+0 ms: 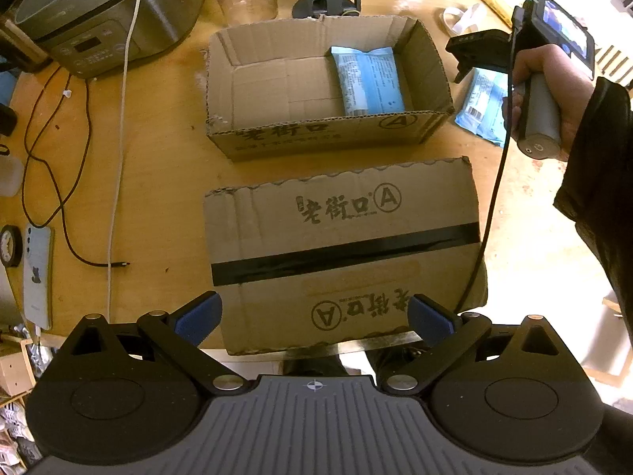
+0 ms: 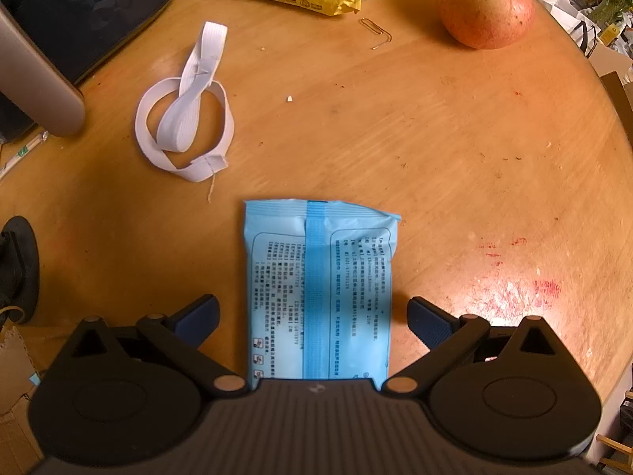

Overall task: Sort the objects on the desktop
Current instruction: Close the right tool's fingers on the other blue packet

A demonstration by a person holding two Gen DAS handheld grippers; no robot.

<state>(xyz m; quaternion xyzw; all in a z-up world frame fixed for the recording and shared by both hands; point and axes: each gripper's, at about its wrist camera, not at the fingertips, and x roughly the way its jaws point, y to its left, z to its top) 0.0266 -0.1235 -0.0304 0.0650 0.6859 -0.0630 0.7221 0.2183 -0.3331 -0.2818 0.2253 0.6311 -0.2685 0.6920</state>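
The right gripper (image 2: 314,318), jaws spread wide, hangs over a flat light-blue plastic tissue packet (image 2: 318,289) lying between its fingers on the round wooden table (image 2: 435,150). The left gripper (image 1: 314,316), also spread and empty, hovers above a taped, overturned cardboard box (image 1: 344,249). Beyond that, an open-topped cardboard box (image 1: 285,91) holds another blue packet (image 1: 368,79).

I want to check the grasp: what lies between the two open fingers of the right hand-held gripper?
In the right wrist view, a light blue plastic packet lies flat on the wooden table between the right hand-held gripper's open fingers.
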